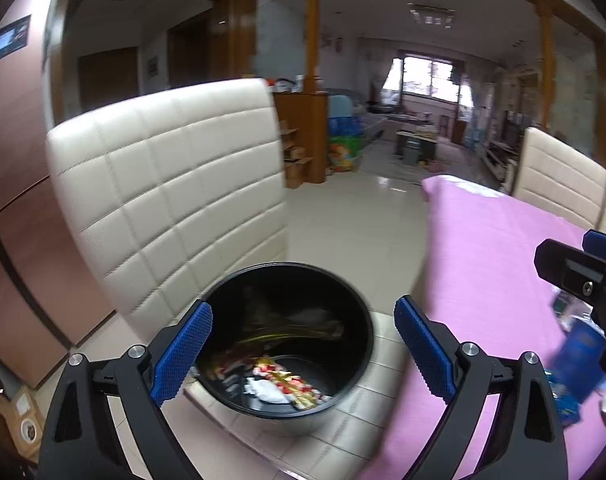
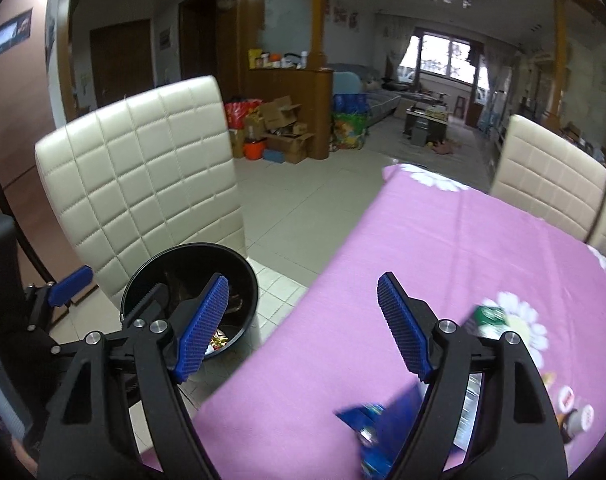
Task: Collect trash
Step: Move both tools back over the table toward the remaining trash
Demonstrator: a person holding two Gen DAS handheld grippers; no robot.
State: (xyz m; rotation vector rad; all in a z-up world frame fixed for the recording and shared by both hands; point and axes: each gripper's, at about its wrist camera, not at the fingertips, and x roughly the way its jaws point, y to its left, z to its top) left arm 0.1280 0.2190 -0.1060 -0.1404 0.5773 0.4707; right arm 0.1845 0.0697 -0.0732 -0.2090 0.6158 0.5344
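Note:
A black round bin (image 1: 357, 300) stands on the tiled floor beside the table, with several crumpled wrappers (image 1: 283, 388) in red, white and gold at its bottom. My left gripper (image 1: 303, 344) hangs open above the bin's mouth, with nothing between its blue pads. My right gripper (image 2: 303, 320) is open too, over the edge of the pink tablecloth (image 2: 423, 240), and holds nothing. A blurred blue wrapper (image 2: 367, 416) lies on the cloth just below its right finger. A green packet (image 2: 489, 316) lies further right. In the right wrist view the bin (image 2: 251, 280) sits at lower left.
A cream quilted chair (image 1: 171, 184) stands right behind the bin. More cream chairs (image 2: 551, 188) line the table's far side. Small round lidded containers (image 2: 579, 416) sit on the cloth at the right edge. Cardboard boxes (image 2: 283, 128) are piled by a wooden partition across the floor.

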